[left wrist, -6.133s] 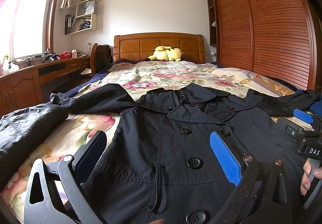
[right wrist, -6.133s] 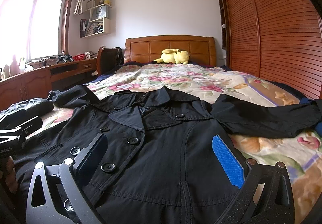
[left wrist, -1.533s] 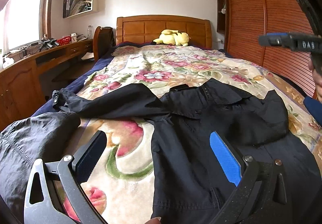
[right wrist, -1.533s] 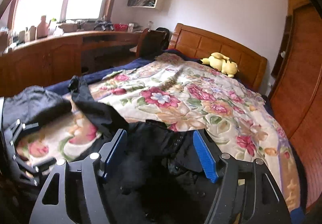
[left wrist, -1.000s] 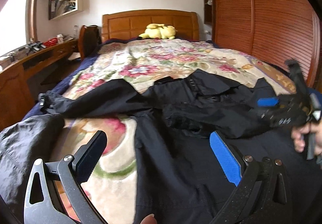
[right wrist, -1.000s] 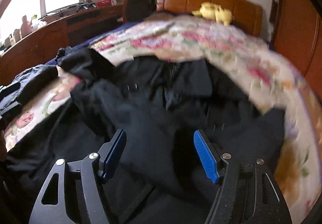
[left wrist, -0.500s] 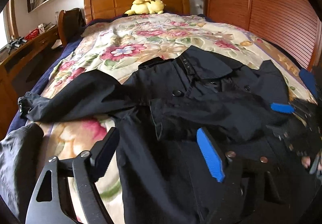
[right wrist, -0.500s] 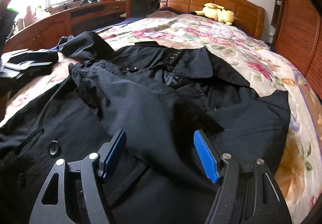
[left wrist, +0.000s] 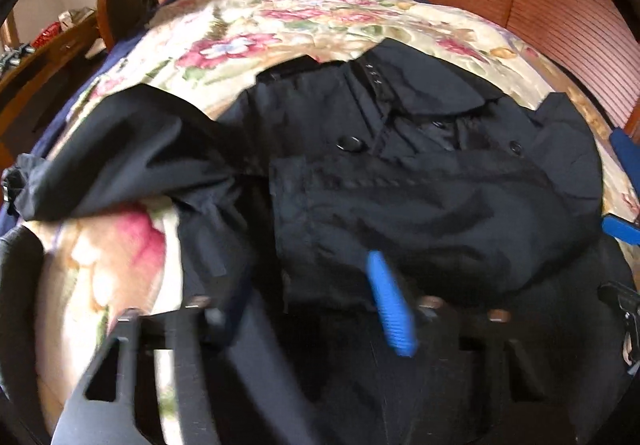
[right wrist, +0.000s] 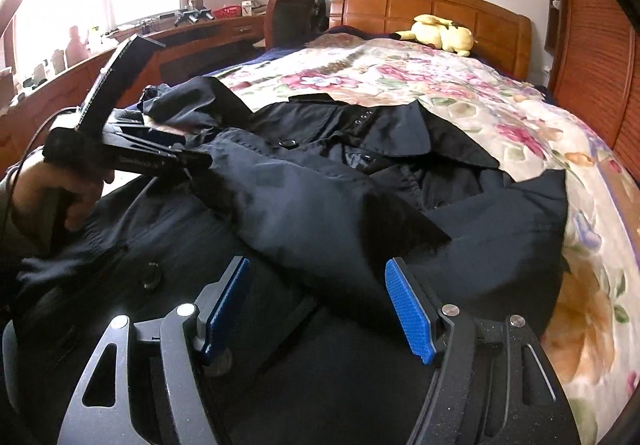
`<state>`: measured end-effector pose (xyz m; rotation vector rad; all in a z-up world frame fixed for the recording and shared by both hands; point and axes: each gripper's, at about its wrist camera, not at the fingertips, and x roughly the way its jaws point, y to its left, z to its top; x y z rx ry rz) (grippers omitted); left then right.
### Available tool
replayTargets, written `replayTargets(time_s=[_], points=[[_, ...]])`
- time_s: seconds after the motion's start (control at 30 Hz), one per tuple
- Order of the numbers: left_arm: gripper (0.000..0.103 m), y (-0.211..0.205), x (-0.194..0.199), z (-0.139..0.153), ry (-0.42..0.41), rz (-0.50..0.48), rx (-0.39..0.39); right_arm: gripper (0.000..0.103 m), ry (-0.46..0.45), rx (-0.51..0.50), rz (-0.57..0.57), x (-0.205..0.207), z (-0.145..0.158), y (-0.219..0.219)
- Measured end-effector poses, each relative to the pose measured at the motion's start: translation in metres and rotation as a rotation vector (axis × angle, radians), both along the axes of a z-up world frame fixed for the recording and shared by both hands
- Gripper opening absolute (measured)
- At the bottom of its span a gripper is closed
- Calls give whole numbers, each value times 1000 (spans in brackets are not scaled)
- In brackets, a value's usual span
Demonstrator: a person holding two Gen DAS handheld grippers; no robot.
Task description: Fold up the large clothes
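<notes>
here, a dark coat [right wrist: 360, 181] lies collar-up along a bed [right wrist: 500, 105], its long axis running from the foot toward the headboard, one sleeve already folded across the chest and the other sleeve [left wrist: 120, 153] stretched sideways toward the window side. the left gripper [left wrist: 308, 305], the nearer to that loose sleeve, is closing its jaws above the cloth, with no fabric pinched that can be seen. the right gripper [right wrist: 320, 309] hovers open over the folded sleeve, holding nothing. no containers come into play; a yellow plush toy [right wrist: 440, 35] rests by the headboard.
</notes>
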<state>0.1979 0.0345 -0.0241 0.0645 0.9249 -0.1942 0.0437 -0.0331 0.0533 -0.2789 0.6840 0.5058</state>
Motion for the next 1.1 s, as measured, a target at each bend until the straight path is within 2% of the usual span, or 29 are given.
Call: replayTargets(time_s=[0.07,0.13,0.17,0.2,0.33,0.4,0.5,0.67,0.8,1.0,1.1], points=[[47,-2,-4,-2,13,-14,-2,71,5,-1,-9,-1,-1,-7],[33,-4,-7,-2,13,-32,-6,71,9,0,-25,1,-2,-13],[29,-4,-10,-2,12,-42,-9,71,13,5,-33,3,-2,-15],[18,-5,-11,-1,13,-54,-17,72,18,14,-43,4,-1,-20],[12,-1,-24,17,-60,-64,30,71,10,22,-77,11,6,-31],[12,11,-29,30,-96,-44,26,71,-9,20,-86,11,11,-36],[12,28,-34,47,-147,-4,86,71,-23,29,-100,12,20,-46],[12,54,-37,58,-175,41,72,72,-22,43,-111,15,22,-49],[13,60,-42,53,-178,41,64,71,-9,33,-108,24,18,-41],[14,64,-63,31,-148,26,105,71,-24,7,-118,47,22,-39],[18,71,-71,23,-125,32,82,71,-3,-8,-145,71,15,-40]])
